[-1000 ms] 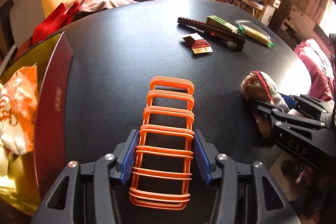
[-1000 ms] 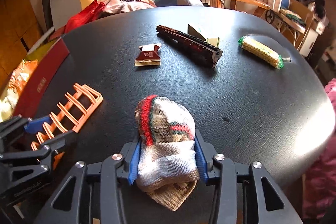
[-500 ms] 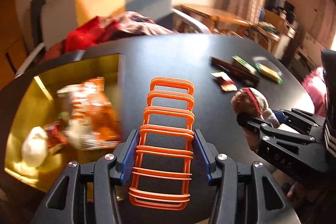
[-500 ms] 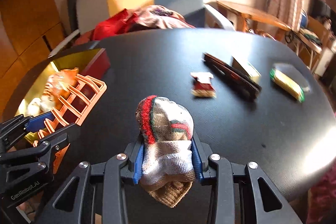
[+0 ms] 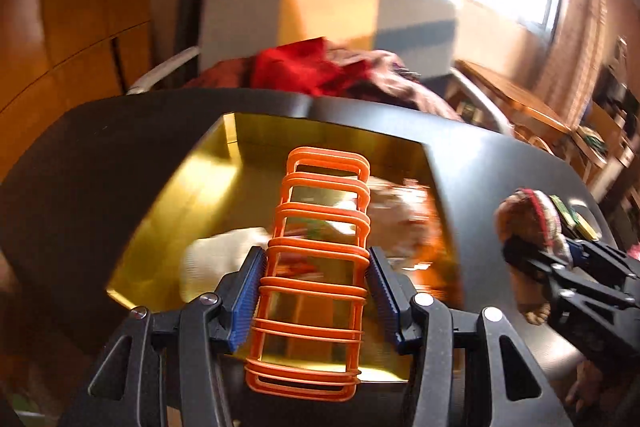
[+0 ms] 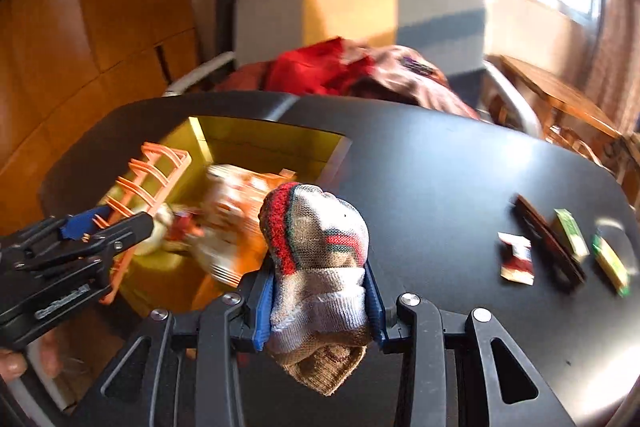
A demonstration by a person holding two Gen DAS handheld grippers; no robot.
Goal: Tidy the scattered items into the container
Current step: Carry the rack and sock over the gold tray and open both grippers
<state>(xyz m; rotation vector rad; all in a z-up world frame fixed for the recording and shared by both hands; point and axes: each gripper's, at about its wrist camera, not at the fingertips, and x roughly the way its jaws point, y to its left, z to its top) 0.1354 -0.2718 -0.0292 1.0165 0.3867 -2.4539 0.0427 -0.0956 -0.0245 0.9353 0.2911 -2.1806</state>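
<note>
My left gripper (image 5: 316, 291) is shut on an orange plastic rack (image 5: 320, 227), held over the gold-lined box (image 5: 208, 187) at the table's left end. From the right wrist view the rack (image 6: 148, 179) and left gripper (image 6: 100, 231) hang above the box (image 6: 260, 143). My right gripper (image 6: 320, 291) is shut on a rolled striped sock (image 6: 320, 251), just right of the box; it also shows as the sock (image 5: 532, 215) in the left wrist view. Inside the box lie an orange snack bag (image 6: 236, 203) and a white item (image 5: 216, 259).
On the black table (image 6: 460, 187) at the right lie a small red-and-gold packet (image 6: 518, 259), a long dark bar (image 6: 548, 239), a green box (image 6: 570, 231) and a yellow-green packet (image 6: 610, 263). A chair with red and brown clothes (image 6: 360, 71) stands behind the table.
Both grippers swung left with their loads: the rack went from over the table to above the box, and the sock moved up beside the box. The loose items shifted to the far right.
</note>
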